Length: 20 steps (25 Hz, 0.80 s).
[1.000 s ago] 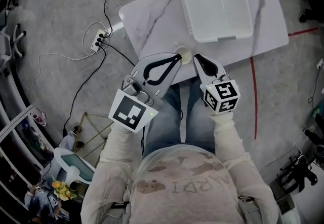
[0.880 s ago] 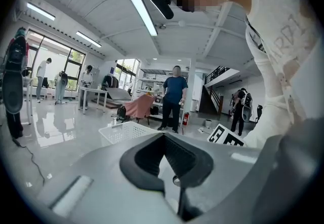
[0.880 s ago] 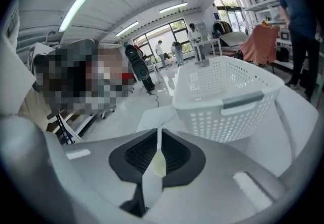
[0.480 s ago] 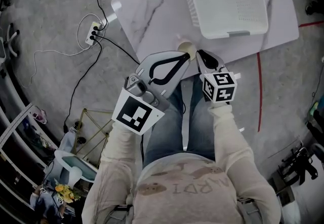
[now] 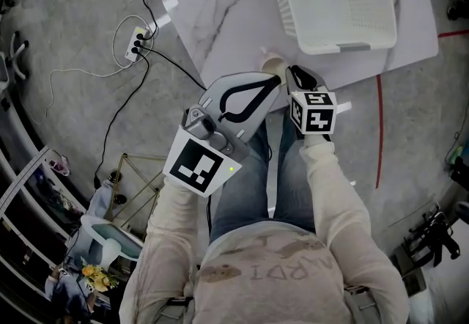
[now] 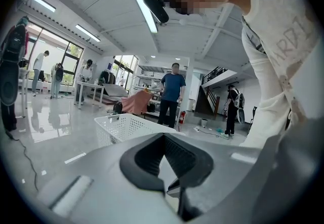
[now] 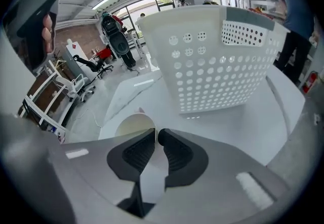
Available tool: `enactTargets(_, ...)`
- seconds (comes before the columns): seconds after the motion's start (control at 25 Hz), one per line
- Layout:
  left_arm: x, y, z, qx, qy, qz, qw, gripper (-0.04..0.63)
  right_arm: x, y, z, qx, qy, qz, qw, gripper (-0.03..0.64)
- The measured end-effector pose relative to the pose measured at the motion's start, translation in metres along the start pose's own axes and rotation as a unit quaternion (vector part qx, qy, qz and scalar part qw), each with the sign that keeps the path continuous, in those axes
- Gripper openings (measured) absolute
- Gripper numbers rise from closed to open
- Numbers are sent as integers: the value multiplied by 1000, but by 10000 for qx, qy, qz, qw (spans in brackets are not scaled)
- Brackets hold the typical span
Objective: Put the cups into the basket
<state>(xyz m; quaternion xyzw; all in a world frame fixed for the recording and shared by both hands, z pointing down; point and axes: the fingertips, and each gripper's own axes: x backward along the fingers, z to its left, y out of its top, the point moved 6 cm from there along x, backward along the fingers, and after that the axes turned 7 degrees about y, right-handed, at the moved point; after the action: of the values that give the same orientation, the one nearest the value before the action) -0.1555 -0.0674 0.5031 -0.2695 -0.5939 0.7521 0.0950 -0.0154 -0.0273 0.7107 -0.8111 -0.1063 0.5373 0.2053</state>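
As I look down through the head view, both grippers sit at the near edge of the table (image 5: 220, 15), side by side over my operator's knees. My right gripper (image 5: 290, 72) has its jaws pinched almost together on the wall of the cup (image 5: 271, 63). In the right gripper view (image 7: 156, 137) one pad sits against the inside of the pale rim and the other against the outside, with only a thin strip of the cup (image 7: 130, 125) between them. The cup's open mouth shows to the left of the jaws. It is right at the table's near edge, and I cannot tell whether its base touches the top.

My left gripper (image 5: 277, 81) is closed and holds nothing. In the left gripper view (image 6: 163, 136) the two jaw tips meet in a point, and the loop behind them is bare. Its tips are just beside the cup on the left.

The basket (image 5: 344, 46), white and perforated, stands on the far right part of the table, near the cup but not touching it. From the right gripper's camera its near wall (image 7: 217, 61) rises just beyond the cup.
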Motion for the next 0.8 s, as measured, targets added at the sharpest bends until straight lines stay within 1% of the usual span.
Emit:
enactTargets(0.28,5,-7,3,24,39,56,10000,2,-7,3,3,143,-328,252,9990,94)
enactTargets(0.4,7,-7,4,28,63,52,10000,2,-7,1,5,167,-390,333,9985,98)
enactTargets(0.56,10,-9,6,31,97,57,9999,2,-12,-3,7,120,-400,398,9983,78)
enactTargets(0.72,11,-11,10,32,127,59,9999,2,-16,-3,6,36,-467,374,9982,74)
enactTargets(0.8,12,-11,11,40,146,55,9999,2,-16,-2,6,26,-510,353,9981,61)
